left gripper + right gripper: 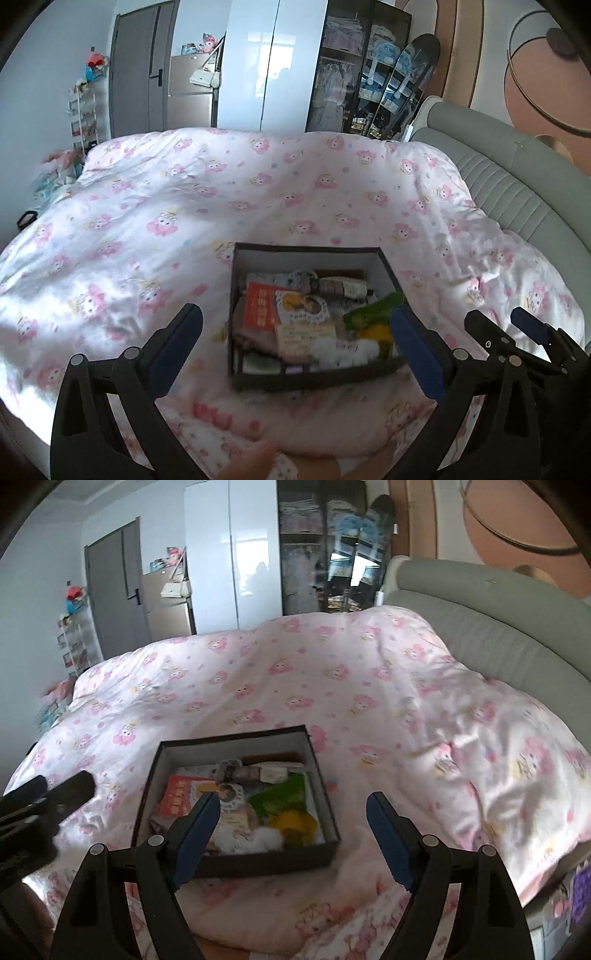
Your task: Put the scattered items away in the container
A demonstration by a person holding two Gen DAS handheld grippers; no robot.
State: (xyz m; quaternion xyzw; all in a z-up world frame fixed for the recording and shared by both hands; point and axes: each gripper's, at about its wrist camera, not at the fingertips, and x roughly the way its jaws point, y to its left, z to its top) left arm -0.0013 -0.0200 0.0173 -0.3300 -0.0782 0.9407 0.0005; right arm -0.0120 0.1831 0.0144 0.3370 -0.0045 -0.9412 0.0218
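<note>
A dark open box (314, 376) (258, 864) with a white lining sits on the bed's pink flowered quilt. Inside lie several items: a red packet (260, 304) (177, 794), a green packet (373, 312) (280, 794), a yellow object (378, 334) (291, 821), white fluffy balls (351, 349) (266, 838) and small bottles (341, 286). My left gripper (295, 328) hovers open above and in front of the box, nothing between its fingers. My right gripper (293, 814) is open too, over the box's near right corner. The right gripper (506, 325) also shows at the left wrist view's right edge.
The quilt (184, 221) (406, 701) covers the whole bed. A grey padded headboard (517, 184) (480, 627) runs along the right. Behind the bed stand a white wardrobe (273, 62), a grey door (114, 587) and a white rack (83, 118) on the left.
</note>
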